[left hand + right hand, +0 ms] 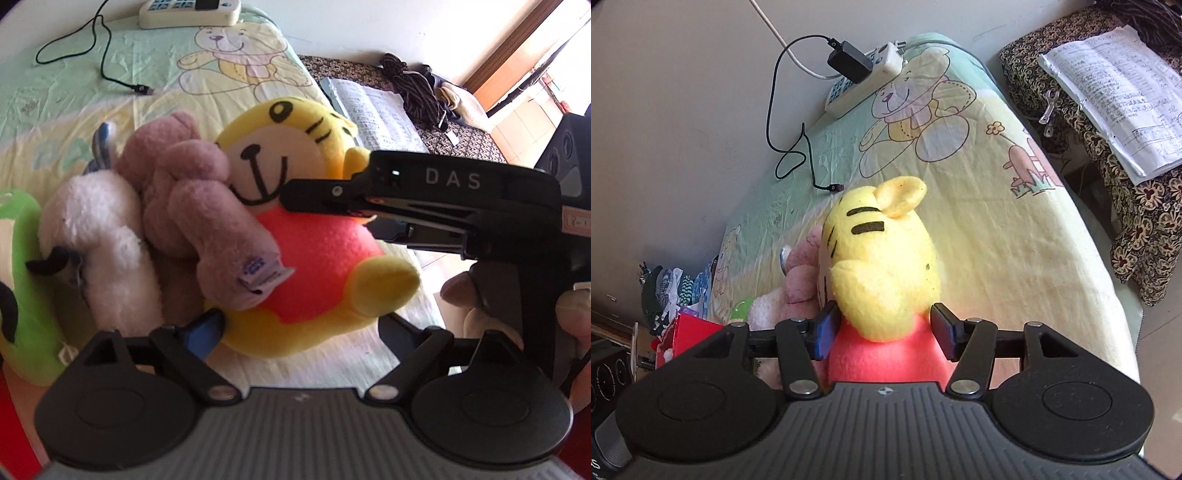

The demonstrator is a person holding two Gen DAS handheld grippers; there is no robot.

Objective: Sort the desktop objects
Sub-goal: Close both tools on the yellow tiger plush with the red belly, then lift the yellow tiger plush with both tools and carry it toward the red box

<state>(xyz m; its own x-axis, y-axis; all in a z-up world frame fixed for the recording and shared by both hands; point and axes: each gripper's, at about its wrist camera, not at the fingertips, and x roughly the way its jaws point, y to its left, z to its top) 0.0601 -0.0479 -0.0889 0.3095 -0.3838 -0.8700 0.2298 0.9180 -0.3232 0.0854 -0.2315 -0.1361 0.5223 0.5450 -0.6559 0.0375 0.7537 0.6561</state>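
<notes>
A yellow tiger plush with a red belly (314,236) lies on the cartoon-print cloth, leaning on a pink plush (192,199), a white plush (107,236) and a green plush (22,288). My right gripper (884,334) has its two fingers on either side of the tiger's red body (886,354), pressing it. In the left wrist view the right gripper comes in from the right (295,199) at the tiger's chest. My left gripper (299,328) is open, its blue-padded fingers either side of the tiger's lower body without squeezing.
A power strip (864,81) with a black charger and cable (809,162) lies at the far end of the cloth (997,240). An open notebook (1115,88) rests on a patterned seat at the right. A red box (687,332) stands at the left.
</notes>
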